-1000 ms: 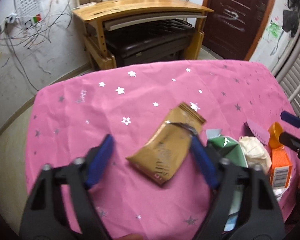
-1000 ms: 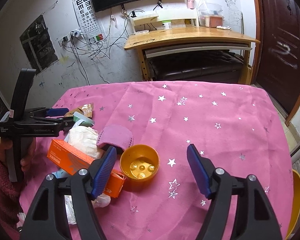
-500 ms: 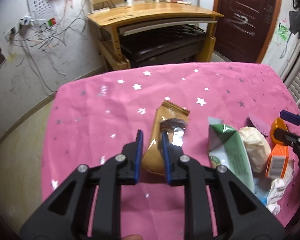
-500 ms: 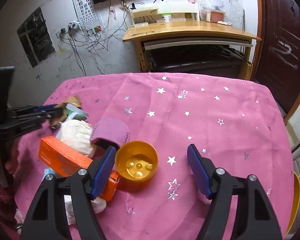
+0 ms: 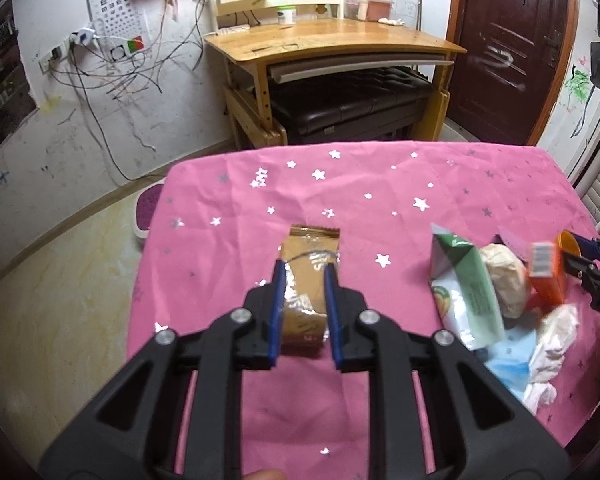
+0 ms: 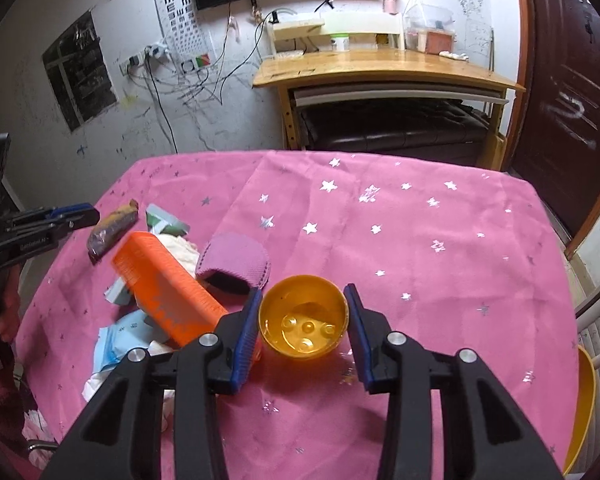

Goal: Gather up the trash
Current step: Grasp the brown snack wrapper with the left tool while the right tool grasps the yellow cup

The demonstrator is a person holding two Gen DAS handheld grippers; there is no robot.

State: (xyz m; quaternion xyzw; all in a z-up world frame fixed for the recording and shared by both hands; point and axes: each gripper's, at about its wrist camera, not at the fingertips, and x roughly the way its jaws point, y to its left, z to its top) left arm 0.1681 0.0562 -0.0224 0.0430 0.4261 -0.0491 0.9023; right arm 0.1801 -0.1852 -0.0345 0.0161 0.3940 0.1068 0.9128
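Our left tongs (image 5: 303,280) pinch the brown snack wrapper (image 5: 306,292) over the pink bench (image 5: 380,184); our right tongs (image 6: 302,322) have just closed against the yellow cup (image 6: 303,322).

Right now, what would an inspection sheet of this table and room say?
Surface: pink starred tablecloth, creased.
Job's things: brown wrapper; yellow cup.
Clutter: orange box, green packet, crumpled tissues, purple pouch.
Grippers: left gripper shut on the brown wrapper; right gripper has just been closing around the yellow cup.
Cables: loose wires along the wall.
Surroundings: wooden desk, dark door.
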